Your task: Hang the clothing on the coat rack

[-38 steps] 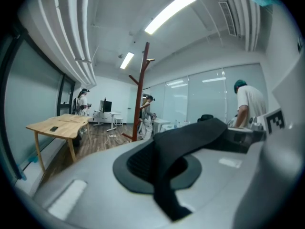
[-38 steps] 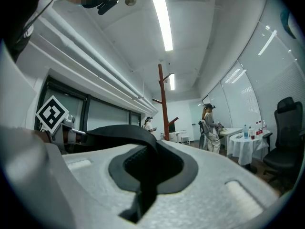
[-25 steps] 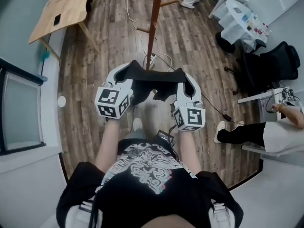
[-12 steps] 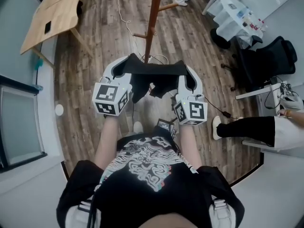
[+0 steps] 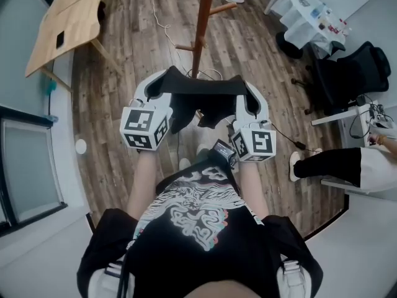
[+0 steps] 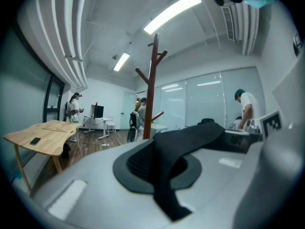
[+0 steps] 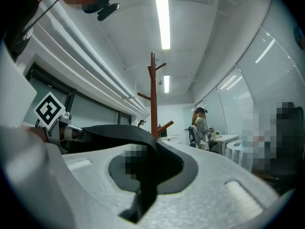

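We hold our left gripper (image 5: pixel 166 82) on the near side of the coat rack (image 5: pixel 201 23), a little to the left of its pole. Its jaws are clamped nearly together on one end of the dark clothing (image 5: pixel 201 90). The cloth stretches across in front of the pole, its loose part drooping below, and it touches no peg. To the right of the pole, our right gripper (image 5: pixel 240 83) is pinched just as tight on the other end. We judge the pickup done and the carrying nearly so. Lifting the clothing onto a peg and letting go are left.
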A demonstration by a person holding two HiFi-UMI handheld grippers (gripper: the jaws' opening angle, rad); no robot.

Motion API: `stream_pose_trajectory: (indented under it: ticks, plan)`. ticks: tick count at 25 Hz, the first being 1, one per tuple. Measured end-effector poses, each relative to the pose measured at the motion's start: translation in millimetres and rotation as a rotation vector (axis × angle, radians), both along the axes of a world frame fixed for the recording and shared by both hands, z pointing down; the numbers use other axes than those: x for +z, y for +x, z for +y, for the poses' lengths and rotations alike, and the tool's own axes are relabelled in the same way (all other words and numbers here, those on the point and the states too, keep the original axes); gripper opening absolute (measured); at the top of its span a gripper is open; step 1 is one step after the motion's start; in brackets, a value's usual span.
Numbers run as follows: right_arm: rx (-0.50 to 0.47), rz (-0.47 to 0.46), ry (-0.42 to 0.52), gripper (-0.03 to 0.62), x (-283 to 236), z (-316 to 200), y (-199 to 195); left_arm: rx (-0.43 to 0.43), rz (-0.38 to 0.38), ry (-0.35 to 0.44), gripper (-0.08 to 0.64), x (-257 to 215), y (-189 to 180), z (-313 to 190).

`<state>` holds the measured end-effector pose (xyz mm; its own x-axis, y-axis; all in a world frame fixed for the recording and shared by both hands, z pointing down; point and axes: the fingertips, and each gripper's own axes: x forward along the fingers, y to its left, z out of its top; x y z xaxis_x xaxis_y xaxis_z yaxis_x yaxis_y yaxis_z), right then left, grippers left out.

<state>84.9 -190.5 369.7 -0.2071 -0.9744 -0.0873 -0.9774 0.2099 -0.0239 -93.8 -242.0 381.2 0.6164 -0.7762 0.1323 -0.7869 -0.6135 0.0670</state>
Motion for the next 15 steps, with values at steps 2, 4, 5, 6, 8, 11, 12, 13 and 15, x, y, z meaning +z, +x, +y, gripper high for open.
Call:
stream_pose_trajectory:
  ticks: [2,4,5,6,8,11,12,13,15]
  plan:
    - [-0.003,-0.004,0.000,0.014,-2,-5,1,-0.001,0.001,-0.002,0.006,0,1,-4]
    - [-0.013,-0.001,0.000,0.014,-3,-11,1,-0.008,0.005,-0.001,0.006,-2,0,-9]
    - [-0.020,-0.001,0.002,0.014,-4,-15,1,-0.012,0.007,0.002,0.006,-3,0,-13]
    - [-0.025,-0.003,0.005,0.014,-4,-20,1,-0.015,0.009,0.005,0.006,-4,0,-17]
    - [-0.029,-0.011,0.004,0.014,-3,-30,3,-0.018,0.011,0.006,0.007,-3,2,-25]
    - [-0.040,-0.023,-0.002,0.014,-1,-42,5,-0.022,0.009,-0.001,0.008,-2,3,-35]
    - [-0.044,-0.023,-0.002,0.014,-2,-45,6,-0.023,0.008,-0.002,0.007,-3,4,-37]
    - [-0.046,-0.022,0.000,0.014,-4,-49,7,-0.023,0.007,-0.001,0.008,-4,5,-40]
    - [-0.050,-0.023,0.007,0.014,-7,-54,10,-0.021,0.003,0.003,0.008,-7,7,-46]
